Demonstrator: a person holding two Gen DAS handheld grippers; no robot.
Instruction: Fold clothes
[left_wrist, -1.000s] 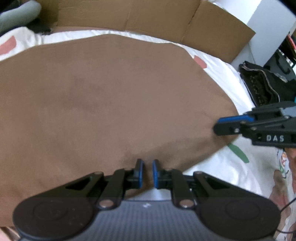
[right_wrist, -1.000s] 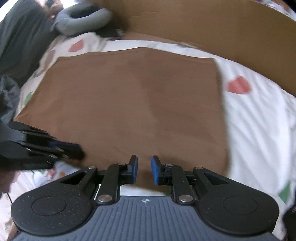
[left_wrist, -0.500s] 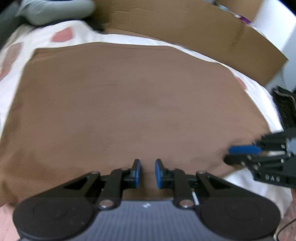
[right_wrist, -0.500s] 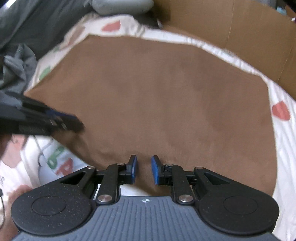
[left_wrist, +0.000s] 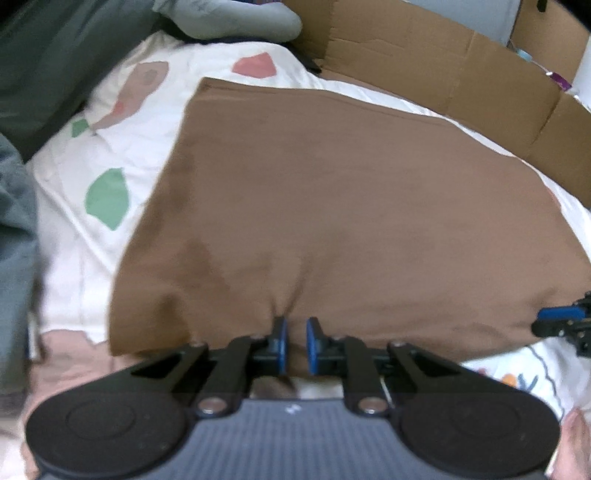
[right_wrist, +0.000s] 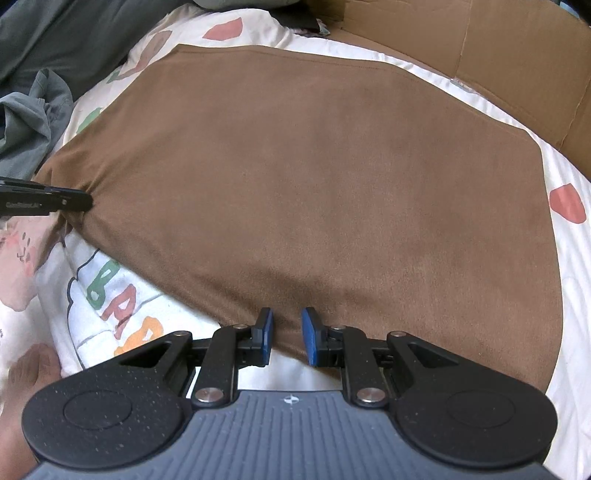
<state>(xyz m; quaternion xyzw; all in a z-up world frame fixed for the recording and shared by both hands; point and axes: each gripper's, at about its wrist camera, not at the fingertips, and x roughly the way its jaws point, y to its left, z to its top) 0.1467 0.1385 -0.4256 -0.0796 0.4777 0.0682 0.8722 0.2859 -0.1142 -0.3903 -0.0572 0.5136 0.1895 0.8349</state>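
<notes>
1. We see one brown cloth (left_wrist: 351, 206) lying flat on one bed. The bed has a white sheet (left_wrist: 66, 229) with red and green spots on it.
2. We hold two tongs, one in each hand.
3. The left tongs (left_wrist: 294, 341) sit at the near edge of the brown cloth. The blue pads (left_wrist: 279, 343) are close together and are closing. The cloth bunches up in small folds right at the tips, and its edge is between the pads. We call that a pinch.
4. The right tongs (right_wrist: 287, 338) also sit at the near edge of the cloth. There is a small gap between the blue pads (right_wrist: 266, 336), with the cloth edge in the gap. We cannot tell if the pads press on the cloth.
5. Each camera sees the other tongs too, off to the side, touching the same near edge of the cloth.
6. Behind the bed stands one long wall of brown cardboard (left_wrist: 461, 66).
7. At the far left lies a pile of dark grey-green clothes (right_wrist: 33, 107), touching the sheet. One light grey soft thing (left_wrist: 229, 18) lies at the top, past the cloth.
8. Near us, under the cloth edge, is a white cloth with big colored letters (right_wrist: 110, 295) on it.
9. Nothing lies on top of the brown cloth.
</notes>
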